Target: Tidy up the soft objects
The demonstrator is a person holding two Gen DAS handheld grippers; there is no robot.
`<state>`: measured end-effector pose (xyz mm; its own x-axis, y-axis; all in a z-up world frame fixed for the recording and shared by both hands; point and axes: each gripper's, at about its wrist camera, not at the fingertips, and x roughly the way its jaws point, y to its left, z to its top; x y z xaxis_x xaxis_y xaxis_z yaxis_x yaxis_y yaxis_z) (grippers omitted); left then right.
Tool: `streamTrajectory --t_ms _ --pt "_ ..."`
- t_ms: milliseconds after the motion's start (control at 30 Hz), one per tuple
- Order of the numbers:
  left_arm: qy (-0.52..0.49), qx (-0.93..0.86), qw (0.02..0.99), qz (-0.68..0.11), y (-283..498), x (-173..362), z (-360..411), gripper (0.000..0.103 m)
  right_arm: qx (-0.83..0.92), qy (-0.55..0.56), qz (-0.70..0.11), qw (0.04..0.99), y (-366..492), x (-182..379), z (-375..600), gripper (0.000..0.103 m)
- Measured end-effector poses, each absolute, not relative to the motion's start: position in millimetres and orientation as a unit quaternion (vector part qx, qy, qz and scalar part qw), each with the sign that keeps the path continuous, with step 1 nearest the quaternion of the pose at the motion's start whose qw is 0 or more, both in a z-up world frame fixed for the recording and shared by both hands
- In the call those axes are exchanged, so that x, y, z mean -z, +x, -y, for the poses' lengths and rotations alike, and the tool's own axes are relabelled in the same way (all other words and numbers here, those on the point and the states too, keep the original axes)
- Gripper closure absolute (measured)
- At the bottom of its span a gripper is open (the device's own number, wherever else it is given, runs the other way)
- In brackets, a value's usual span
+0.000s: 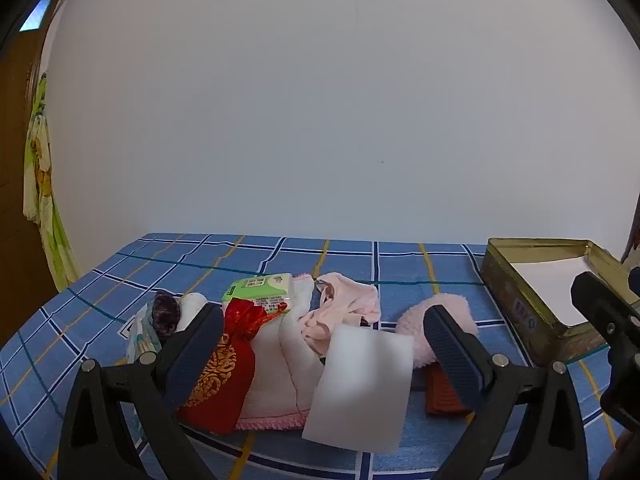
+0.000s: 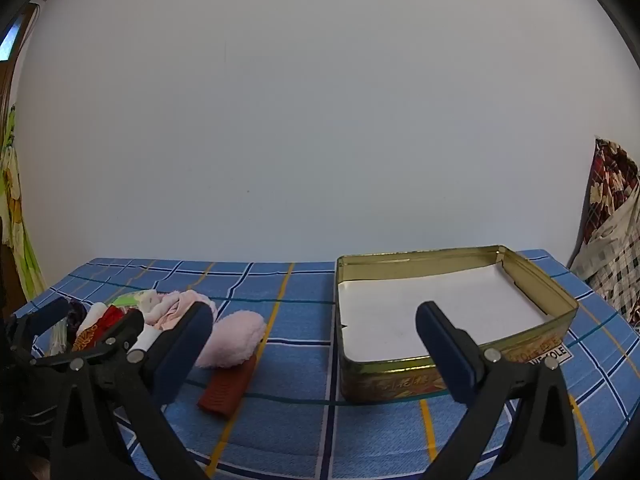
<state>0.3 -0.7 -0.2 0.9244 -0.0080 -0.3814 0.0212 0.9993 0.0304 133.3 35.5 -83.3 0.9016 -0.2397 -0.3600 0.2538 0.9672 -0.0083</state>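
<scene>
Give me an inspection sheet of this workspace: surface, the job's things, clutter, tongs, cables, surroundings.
Surface: blue checked cloth covers the table.
Job's things: the soft pile at left includes a red drawstring pouch, white towel, pale pink garment and green tissue pack; a pink fluffy piece and a rust ribbed piece lie beside it. The gold tin at right is open, holding only a white liner.
Clutter: a white blurred sheet overlaps the pile.
Tongs: left tongs open over the pile; right tongs open before the tin; both hold nothing.
Cables: nothing seen.
Surroundings: plain white wall; patterned fabrics at both edges.
</scene>
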Motion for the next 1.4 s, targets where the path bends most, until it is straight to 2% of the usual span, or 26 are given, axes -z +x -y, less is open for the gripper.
streamTrajectory --t_ms 1400 --pt "0.006 -0.004 0.977 -0.212 5.4 3.4 -4.0 0.002 0.126 0.019 -0.188 0.974 135.7 84.5 -33.3 0.0"
